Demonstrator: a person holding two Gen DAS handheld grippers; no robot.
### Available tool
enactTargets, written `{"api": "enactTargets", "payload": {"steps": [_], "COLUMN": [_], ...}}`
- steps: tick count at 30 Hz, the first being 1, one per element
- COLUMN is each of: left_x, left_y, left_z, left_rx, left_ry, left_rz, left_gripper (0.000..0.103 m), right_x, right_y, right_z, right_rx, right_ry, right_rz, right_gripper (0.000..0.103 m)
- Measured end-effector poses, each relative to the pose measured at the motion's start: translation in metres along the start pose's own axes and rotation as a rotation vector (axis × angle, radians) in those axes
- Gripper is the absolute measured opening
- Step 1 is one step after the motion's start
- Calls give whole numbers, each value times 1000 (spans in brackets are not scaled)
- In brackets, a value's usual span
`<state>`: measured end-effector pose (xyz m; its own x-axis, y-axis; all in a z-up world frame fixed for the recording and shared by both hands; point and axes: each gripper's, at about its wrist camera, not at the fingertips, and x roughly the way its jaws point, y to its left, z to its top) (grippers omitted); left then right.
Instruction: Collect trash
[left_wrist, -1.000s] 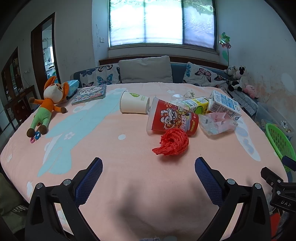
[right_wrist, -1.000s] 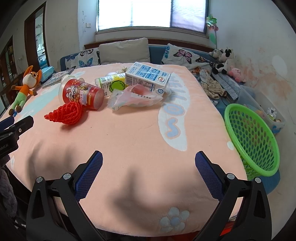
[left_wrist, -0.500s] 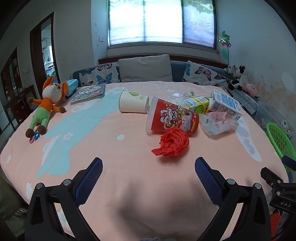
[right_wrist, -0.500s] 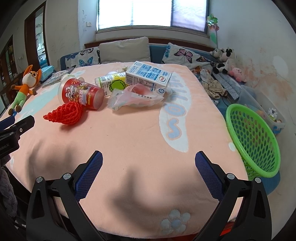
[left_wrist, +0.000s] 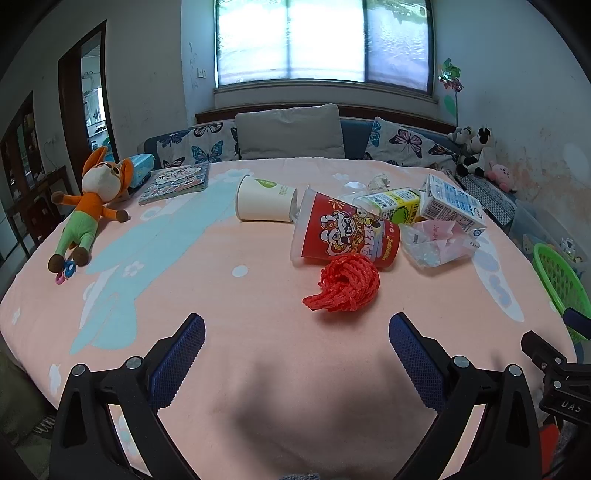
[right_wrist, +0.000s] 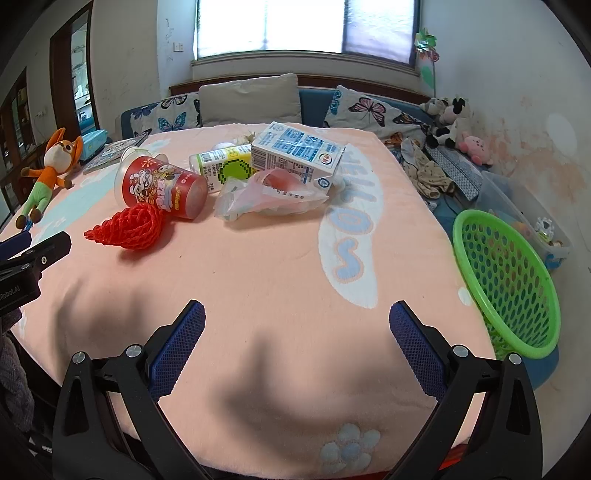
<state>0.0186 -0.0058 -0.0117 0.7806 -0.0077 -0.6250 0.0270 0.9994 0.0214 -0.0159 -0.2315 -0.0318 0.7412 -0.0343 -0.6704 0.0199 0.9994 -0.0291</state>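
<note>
Trash lies on a pink blanket-covered table (left_wrist: 221, 314): a red net ball (left_wrist: 345, 284) (right_wrist: 133, 226), a red printed cup (left_wrist: 347, 232) (right_wrist: 159, 183) on its side, a white paper cup (left_wrist: 264, 199), a green-yellow drink carton (left_wrist: 391, 205) (right_wrist: 225, 168), a white-blue milk carton (left_wrist: 452, 205) (right_wrist: 299, 155) and a crumpled plastic bag (left_wrist: 436, 242) (right_wrist: 266, 194). A green mesh basket (right_wrist: 506, 280) (left_wrist: 557, 277) stands off the table's right edge. My left gripper (left_wrist: 295, 350) is open and empty, short of the net ball. My right gripper (right_wrist: 297, 350) is open and empty over the table's near edge.
A plush fox (left_wrist: 92, 210) and a picture book (left_wrist: 177, 181) lie at the table's left. A sofa with butterfly cushions (left_wrist: 288, 136) runs behind. Plush toys (right_wrist: 450, 125) and a clear storage bin (right_wrist: 524, 206) sit at the right wall.
Both grippers have drifted slightly forward toward the trash. The objects on the table have not moved.
</note>
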Motion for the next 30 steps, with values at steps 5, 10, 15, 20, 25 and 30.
{"api": "enactTargets", "payload": {"steps": [5, 10, 15, 20, 25, 30], "left_x": [1, 2, 5, 6, 13, 15], "left_y": [0, 1, 1, 1, 2, 2], "left_z": [0, 1, 4, 7, 19, 25], "left_rx": [0, -1, 1, 0, 1, 7], "left_ry": [3, 4, 9, 5, 12, 14], "left_rz": [-1, -1, 0, 0, 0, 0], "left_gripper": [97, 97, 97, 97, 97, 97], "right_x": [2, 3, 6, 12, 14, 16], "right_y": [0, 0, -1, -2, -2, -4], "right_z": [2, 4, 6, 12, 18, 23], "right_rx": [-3, -5, -5, -5, -14, -20], "right_ry": [3, 4, 8, 18, 13, 13], "right_rz": [3, 3, 2, 3, 2, 1], "right_gripper": [99, 99, 99, 99, 99, 99]}}
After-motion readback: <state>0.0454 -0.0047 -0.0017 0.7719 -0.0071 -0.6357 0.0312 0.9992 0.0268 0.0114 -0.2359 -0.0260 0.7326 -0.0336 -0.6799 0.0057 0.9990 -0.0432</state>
